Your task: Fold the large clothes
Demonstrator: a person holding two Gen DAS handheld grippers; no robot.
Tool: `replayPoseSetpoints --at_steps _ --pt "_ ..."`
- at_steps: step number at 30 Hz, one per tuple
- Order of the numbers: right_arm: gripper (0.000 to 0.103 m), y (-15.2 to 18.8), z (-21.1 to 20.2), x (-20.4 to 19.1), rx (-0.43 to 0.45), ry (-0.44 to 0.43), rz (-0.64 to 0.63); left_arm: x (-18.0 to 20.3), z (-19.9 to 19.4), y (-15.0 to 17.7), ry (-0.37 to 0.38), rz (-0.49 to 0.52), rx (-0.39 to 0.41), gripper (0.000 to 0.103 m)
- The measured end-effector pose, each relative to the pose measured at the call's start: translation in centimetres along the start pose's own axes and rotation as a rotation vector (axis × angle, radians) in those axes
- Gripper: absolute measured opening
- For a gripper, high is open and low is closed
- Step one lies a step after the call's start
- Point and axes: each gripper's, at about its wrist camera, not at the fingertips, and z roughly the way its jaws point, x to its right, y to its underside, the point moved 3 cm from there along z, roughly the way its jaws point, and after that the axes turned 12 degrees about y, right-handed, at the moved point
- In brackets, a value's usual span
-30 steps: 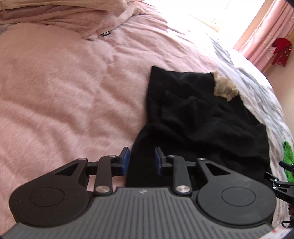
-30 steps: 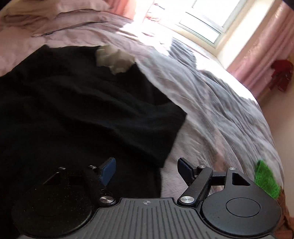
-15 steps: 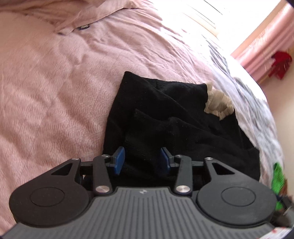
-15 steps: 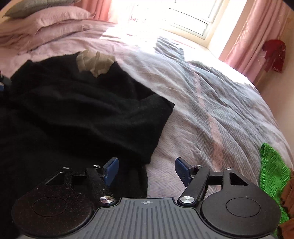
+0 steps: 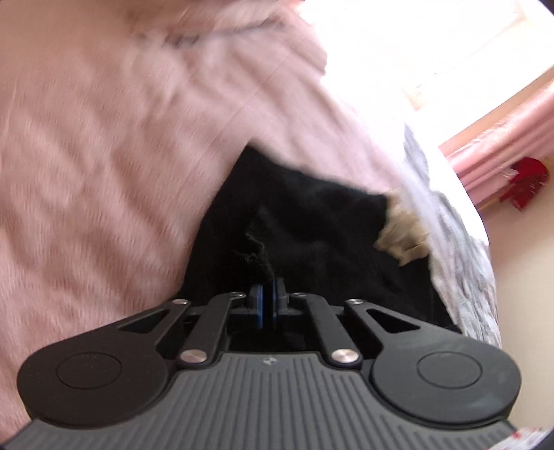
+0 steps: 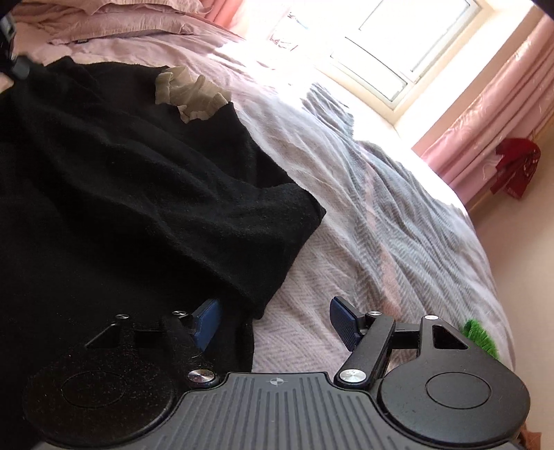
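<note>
Left wrist view: left hand-held gripper (image 5: 266,301) — blue pads drawn together, having just closed, pinching a raised tuft of the black garment (image 5: 311,235) at its near edge. Picture blurred; how much cloth sits between the pads cannot be told.

Right wrist view: right hand-held gripper (image 6: 275,322) — jaws wide apart, clamped on nothing. The left blue pad lies against the dark cloth; the right pad hangs over bare blanket. The garment's lower corner sits between the two, not yet gripped.

Item, task's thing: black garment (image 6: 121,180), large, soft knit or fleece, spread loosely on the bed with rumples and one flap ending in a corner at its right side. A pale frilled trim (image 6: 190,91) shows at the far end — probably a collar or cuff, though it may be a separate piece lying on top.

Progress, as judged: early. One edge is secured by the left side; the right side has yet to take its hold. No tidy fold is visible; the cloth is still uneven. Left to do: second grasp, lift, lay over, smooth flat.

Surface: bed with a pink cover (image 5: 104,155) on the left, a grey-and-pink herringbone blanket (image 6: 398,214) on the right, pillows (image 6: 104,17) at the head. A green cloth (image 6: 479,337) lies at the blanket's near right edge.

Room: bright window (image 6: 398,45), overexposed; pink curtains (image 6: 491,114); a red item (image 6: 516,166) hanging by the cream wall.
</note>
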Motion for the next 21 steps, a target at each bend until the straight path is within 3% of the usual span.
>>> replayPoseSetpoints --at_steps 2,4,6,8,10,13,16,18,19,21 --pt "0.066 0.3 0.3 -0.3 -0.004 0.042 -0.032 1.7 -1.7 -0.6 0.010 0.119 0.069 0.002" --pt "0.066 0.5 0.7 0.1 -0.021 0.104 -0.021 1.8 -2.3 -0.8 -0.039 0.200 0.097 0.002" --pt "0.066 0.7 0.9 0.8 -0.057 0.085 0.059 0.3 -1.2 -0.3 -0.120 0.242 0.046 0.002" --pt "0.066 0.9 1.1 0.6 -0.086 0.082 0.065 -1.2 1.2 1.3 -0.158 0.295 -0.067 0.003" --pt "0.066 0.8 1.1 0.6 -0.097 0.085 0.049 -1.1 2.3 2.5 -0.183 0.383 -0.071 0.003" --pt "0.066 0.1 1.0 1.5 -0.152 0.026 0.075 -0.4 2.5 2.5 -0.178 0.405 -0.067 0.004" --pt "0.066 -0.9 -0.8 3.3 -0.112 -0.066 0.148 -0.4 0.7 1.9 -0.122 0.354 -0.064 0.013" --pt "0.066 -1.7 -1.7 4.7 -0.093 -0.117 0.223 0.1 -0.9 1.5 -0.133 0.391 -0.045 0.015" --pt "0.063 -2.2 -1.9 5.4 -0.078 -0.133 0.274 0.4 -1.5 1.1 -0.142 0.410 -0.031 0.015" --pt "0.048 -3.5 -1.4 6.2 -0.038 -0.183 0.362 1.2 -2.5 0.2 -0.141 0.437 0.020 0.015"
